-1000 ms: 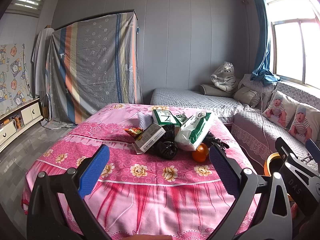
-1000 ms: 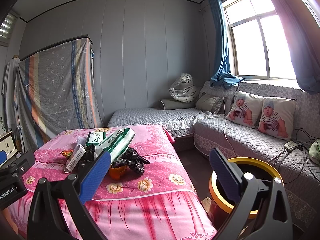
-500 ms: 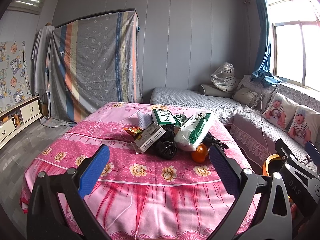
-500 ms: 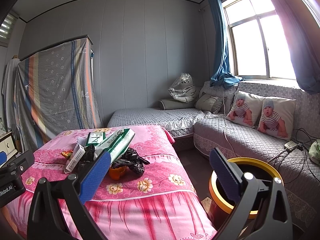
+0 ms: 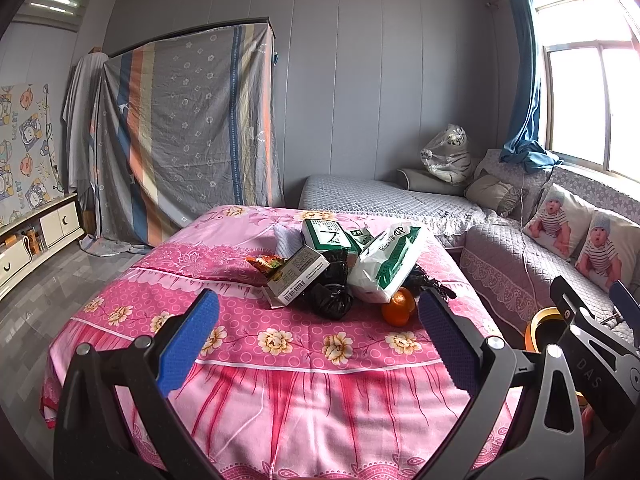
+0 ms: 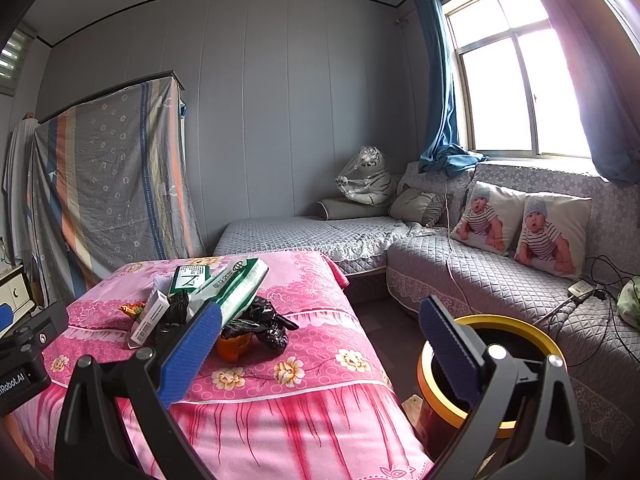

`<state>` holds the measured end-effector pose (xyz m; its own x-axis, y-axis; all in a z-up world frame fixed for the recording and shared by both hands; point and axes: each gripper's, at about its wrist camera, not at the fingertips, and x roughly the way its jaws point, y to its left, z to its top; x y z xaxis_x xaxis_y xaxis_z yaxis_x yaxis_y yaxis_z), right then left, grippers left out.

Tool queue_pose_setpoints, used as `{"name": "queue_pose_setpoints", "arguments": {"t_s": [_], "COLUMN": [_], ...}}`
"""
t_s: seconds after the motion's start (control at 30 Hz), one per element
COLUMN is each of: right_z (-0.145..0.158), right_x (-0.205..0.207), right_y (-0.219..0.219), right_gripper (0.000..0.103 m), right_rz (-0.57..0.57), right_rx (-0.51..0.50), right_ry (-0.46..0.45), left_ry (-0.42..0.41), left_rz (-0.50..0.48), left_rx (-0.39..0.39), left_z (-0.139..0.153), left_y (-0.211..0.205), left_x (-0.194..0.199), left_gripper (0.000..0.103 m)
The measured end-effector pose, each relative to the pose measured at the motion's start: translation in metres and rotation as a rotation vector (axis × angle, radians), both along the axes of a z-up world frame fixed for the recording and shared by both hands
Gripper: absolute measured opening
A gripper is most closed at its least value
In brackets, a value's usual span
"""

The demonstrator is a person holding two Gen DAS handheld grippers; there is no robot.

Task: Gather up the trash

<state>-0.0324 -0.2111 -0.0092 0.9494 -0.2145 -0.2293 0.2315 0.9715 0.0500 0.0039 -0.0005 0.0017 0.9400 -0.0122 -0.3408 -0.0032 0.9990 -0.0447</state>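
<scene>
A pile of trash sits on the pink flowered table (image 5: 280,360): a white and green plastic bag (image 5: 386,266), a green box (image 5: 326,236), a small barcode carton (image 5: 296,276), a black bag (image 5: 332,300), an orange cup (image 5: 397,312) and a snack wrapper (image 5: 264,262). The pile also shows in the right wrist view (image 6: 216,300). My left gripper (image 5: 316,336) is open and empty, short of the pile. My right gripper (image 6: 318,344) is open and empty, to the right of the table, beside the yellow-rimmed bin (image 6: 508,336).
The bin stands on the floor between the table and a grey quilted sofa (image 6: 500,276) with baby-print cushions (image 6: 520,228). A cloth-covered wardrobe (image 5: 188,128) stands at the back. A low white cabinet (image 5: 36,232) is at the left wall.
The left gripper has drawn back and risen slightly from the table. The right gripper has hardly moved. Both stay open.
</scene>
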Motion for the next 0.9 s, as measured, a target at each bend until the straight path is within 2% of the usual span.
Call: {"name": "queue_pose_setpoints", "arguments": {"t_s": [0.9], "right_z": [0.0011], "right_x": [0.0007], "right_y": [-0.0037], "right_gripper": [0.095], "right_rz": [-0.007], "right_rx": [0.007], "right_ry": [-0.002], "left_ry": [-0.002], "left_rz": [0.001], "left_rx": [0.003], "left_z": [0.0005], "left_y": [-0.0006], "left_x": [0.0004], "left_gripper": [0.095]}}
